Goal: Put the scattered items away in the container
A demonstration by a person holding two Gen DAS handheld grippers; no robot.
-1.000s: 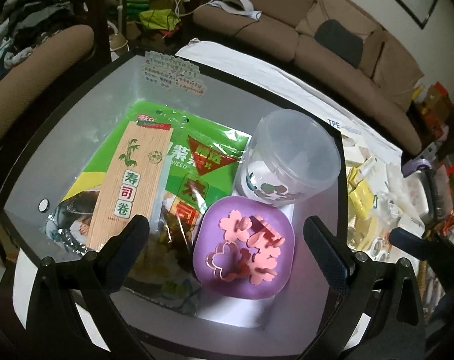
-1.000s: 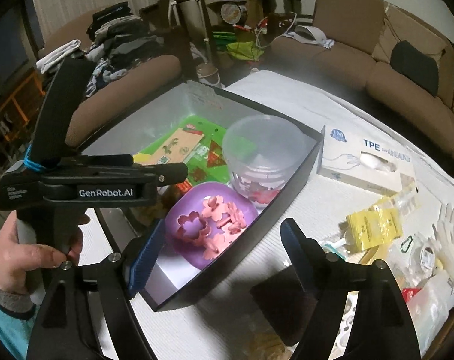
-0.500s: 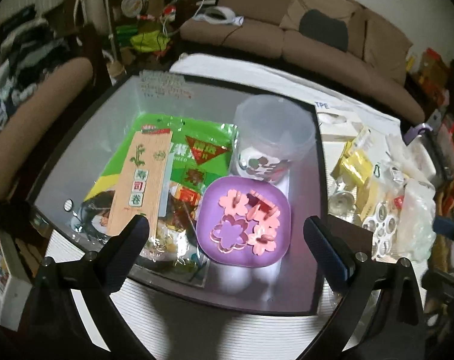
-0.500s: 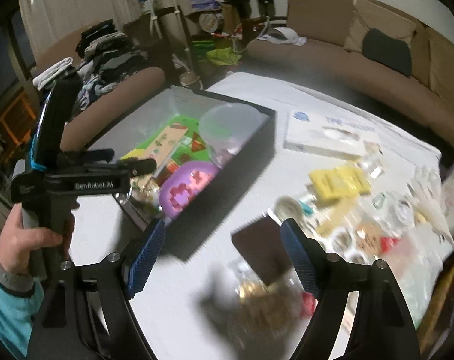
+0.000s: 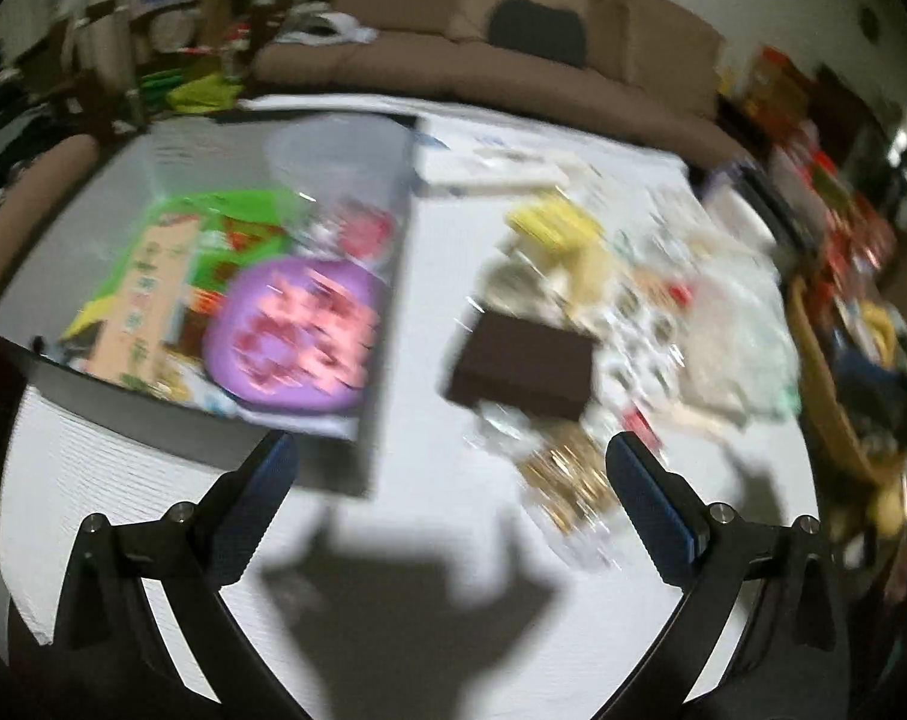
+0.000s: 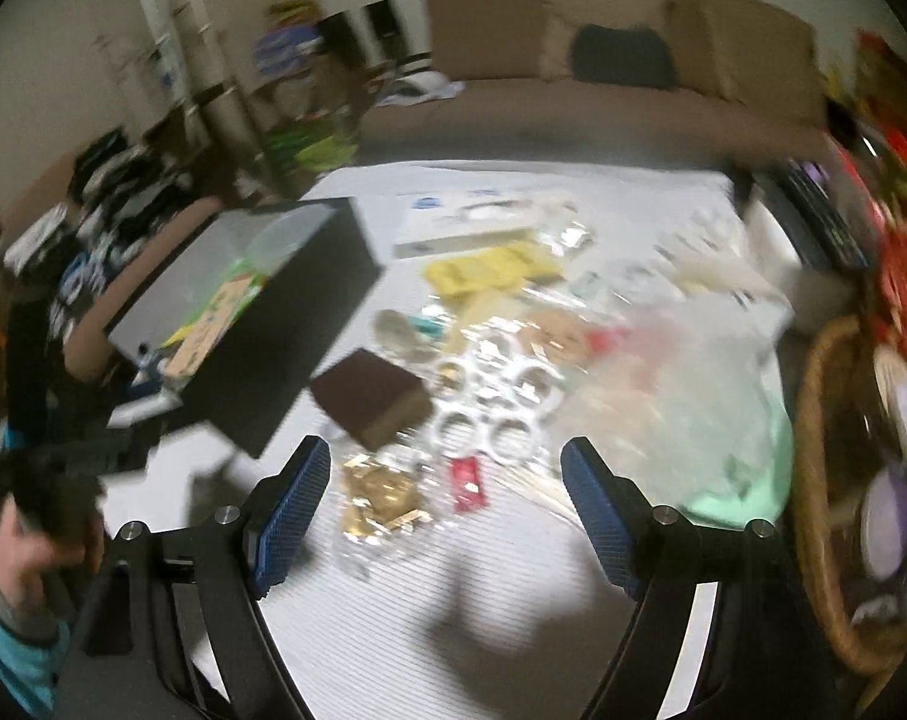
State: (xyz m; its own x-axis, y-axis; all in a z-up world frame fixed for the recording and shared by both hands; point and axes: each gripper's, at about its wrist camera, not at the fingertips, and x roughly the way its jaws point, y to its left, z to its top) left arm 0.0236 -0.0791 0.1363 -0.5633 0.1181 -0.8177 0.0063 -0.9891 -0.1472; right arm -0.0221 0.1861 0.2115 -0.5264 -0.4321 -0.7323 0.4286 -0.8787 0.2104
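Both claws wide open and empty above the tabletop

Right claw [image 6: 441,480] hangs over a gold packet [image 6: 381,495], a brown box [image 6: 369,405] just beyond; left claw [image 5: 447,474] has the black container [image 5: 375,324] ahead to its left, scattered packets [image 5: 645,276] ahead-right.

Beyond the desk's [image 6: 393,630] far edge you see a long brown sofa [image 6: 603,102] with a dark cushion [image 6: 624,57] leaning on its backrest. Something white [image 6: 420,84] lies on the seat at its left end. Off the desk's far-left corner stands a white shelf frame [image 6: 171,36], with blurred green and yellow clutter [image 6: 309,141] at its foot. Past the left edge, a brown padded seat [image 5: 27,204] carries piled dark clothes [image 6: 117,174]. At the right edge you have a wicker basket [image 6: 813,420], and red packages [image 6: 897,276] sit behind it.
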